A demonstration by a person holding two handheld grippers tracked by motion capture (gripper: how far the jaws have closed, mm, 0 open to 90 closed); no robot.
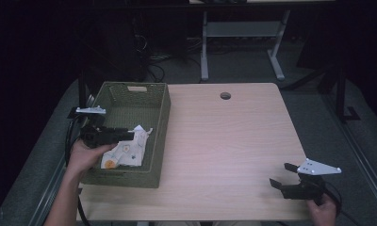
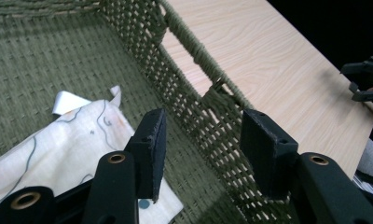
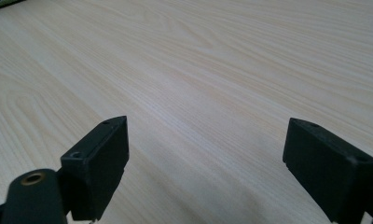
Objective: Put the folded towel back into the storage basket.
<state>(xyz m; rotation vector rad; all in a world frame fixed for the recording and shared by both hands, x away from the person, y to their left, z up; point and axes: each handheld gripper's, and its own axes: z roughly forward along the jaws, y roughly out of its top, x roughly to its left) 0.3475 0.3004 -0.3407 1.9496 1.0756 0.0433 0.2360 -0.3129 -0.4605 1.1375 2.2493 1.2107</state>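
Note:
A green woven basket [image 1: 160, 125] stands on the left part of the light wooden table [image 1: 233, 136]. Inside it lies a crumpled white cloth [image 1: 127, 148] with orange and grey print, also seen as the cloth [image 2: 58, 135] on the basket floor. My left gripper [image 1: 130, 135] hovers inside the basket just above the cloth, its jaws open with nothing between them; in its own view the left gripper [image 2: 203, 149] faces the basket wall [image 2: 194, 98]. My right gripper [image 1: 282, 175] rests low over the table's front right corner, open and empty, and its own view shows the right gripper [image 3: 205, 163] over bare wood.
A round cable hole [image 1: 225, 95] sits near the table's far edge. Behind the table stand the white legs of another desk [image 1: 204, 47] on a dark floor with cables. The far right gripper [image 2: 364, 79] shows beyond the basket.

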